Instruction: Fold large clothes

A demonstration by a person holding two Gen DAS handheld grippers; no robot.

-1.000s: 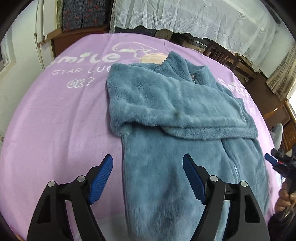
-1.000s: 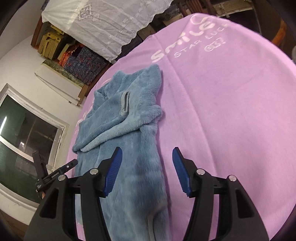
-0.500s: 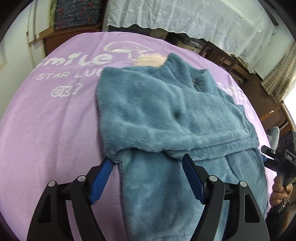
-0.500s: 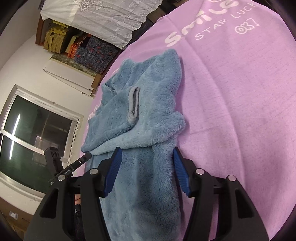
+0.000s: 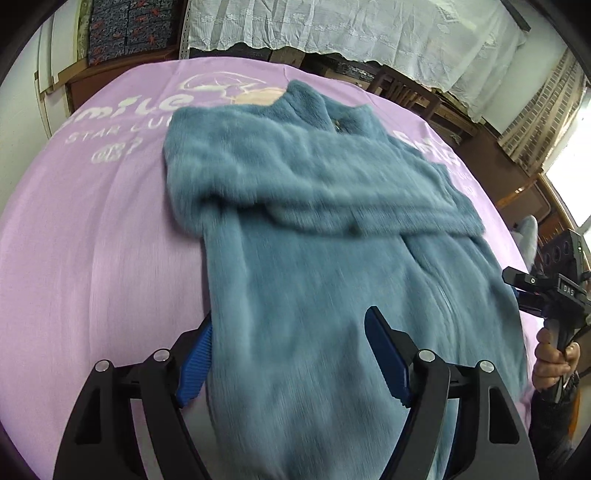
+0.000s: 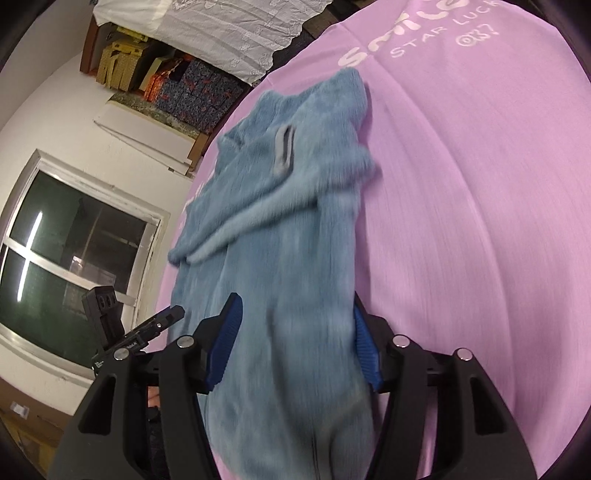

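Both pairs of blue-padded fingers stand wide apart, and neither has closed on the cloth. In the left wrist view the left gripper (image 5: 291,354) fills the bottom of the frame; its left finger pad (image 5: 194,363) lies at the left edge of the blue fleece jacket (image 5: 314,258), partly hidden under the cloth, and its right pad sits over the body of the garment. In the right wrist view the right gripper (image 6: 295,343) is at the bottom centre, with the lower part of the blue fleece jacket (image 6: 291,295) lying between its two fingers; the right pad (image 6: 364,354) is partly covered by the edge of the fabric. Whether the pads touch the fleece cannot be told, because the picture is blurred there.

The jacket lies flat on a pink bedsheet (image 5: 92,240) with white printed letters, collar toward the top of the frame and hem toward the bottom. One sleeve is folded across the chest, from the upper left to the middle right in the left wrist view. A zipper line runs down the front of the body.

At the right edge of the left wrist view a hand (image 5: 554,360) holds the handle of the other gripper. In the right wrist view a dark window (image 6: 70,258) is at the left, and white lace cloth (image 6: 229,33) hangs at the top.
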